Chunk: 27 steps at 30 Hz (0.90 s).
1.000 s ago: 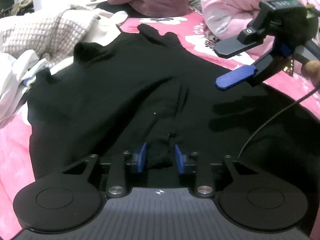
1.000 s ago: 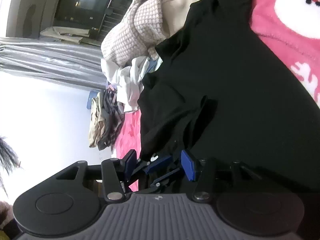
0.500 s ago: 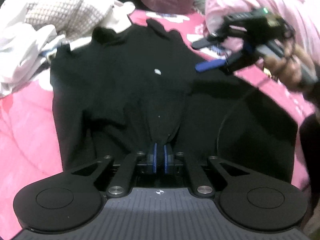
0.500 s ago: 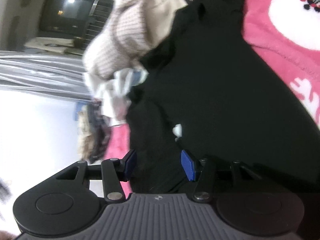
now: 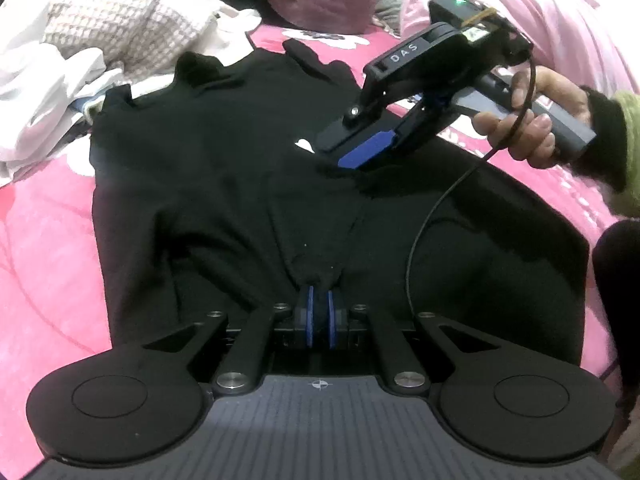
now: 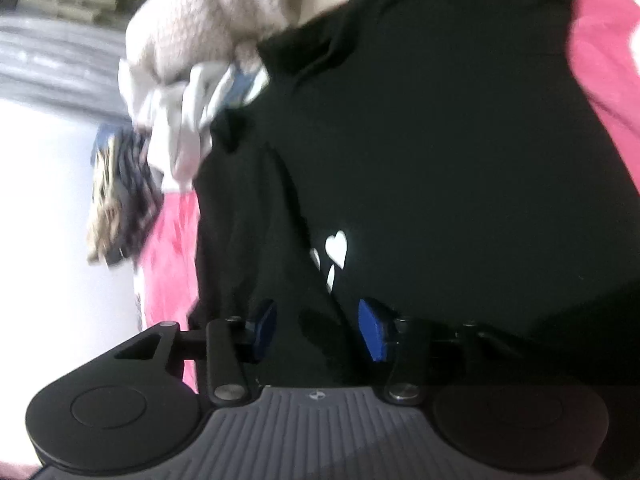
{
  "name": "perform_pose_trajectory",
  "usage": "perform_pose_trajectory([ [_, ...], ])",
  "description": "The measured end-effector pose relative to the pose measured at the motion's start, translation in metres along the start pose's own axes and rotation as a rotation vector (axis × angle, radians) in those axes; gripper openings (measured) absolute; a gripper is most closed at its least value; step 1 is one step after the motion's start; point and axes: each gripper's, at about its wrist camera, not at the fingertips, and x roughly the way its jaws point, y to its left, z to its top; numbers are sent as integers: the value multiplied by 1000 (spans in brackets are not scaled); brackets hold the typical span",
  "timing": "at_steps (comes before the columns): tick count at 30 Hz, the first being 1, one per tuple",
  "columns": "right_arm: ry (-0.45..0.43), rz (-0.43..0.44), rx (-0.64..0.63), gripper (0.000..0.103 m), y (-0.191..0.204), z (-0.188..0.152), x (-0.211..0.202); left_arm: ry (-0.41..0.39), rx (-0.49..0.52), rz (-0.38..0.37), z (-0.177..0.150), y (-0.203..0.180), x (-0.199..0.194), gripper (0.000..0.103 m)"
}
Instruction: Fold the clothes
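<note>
One pink blanket (image 5: 48, 240) under clothes (image 5: 240, 160)

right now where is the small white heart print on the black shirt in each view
Left wrist view: the small white heart print sits above centre on the black shirt, just left of the right gripper.
Right wrist view: the print lies low at centre, just above the open gripper's blue pads.
Shared landmark: the cream waffle-knit garment beyond the shirt's collar.
</note>
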Motion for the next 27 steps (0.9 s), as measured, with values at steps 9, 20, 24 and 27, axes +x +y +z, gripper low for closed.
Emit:
perform_pose_trajectory([
  [9, 15, -71, -145, 29, 16, -23, 2, -22, 26, 12, -3, -7, 4, 5],
  [20, -188, 32, -308, 4, 82, -3, -42, -189, -231, -87, 16, 13, -44, 5],
  [24, -191, 67, -414, 4, 127, 25, -35, -298, -379, -123, 21, 36, -72, 5],
  [27, -173, 96, -499, 4, 169, 48, -15, -382, -510, -137, 19, 59, -93, 5],
])
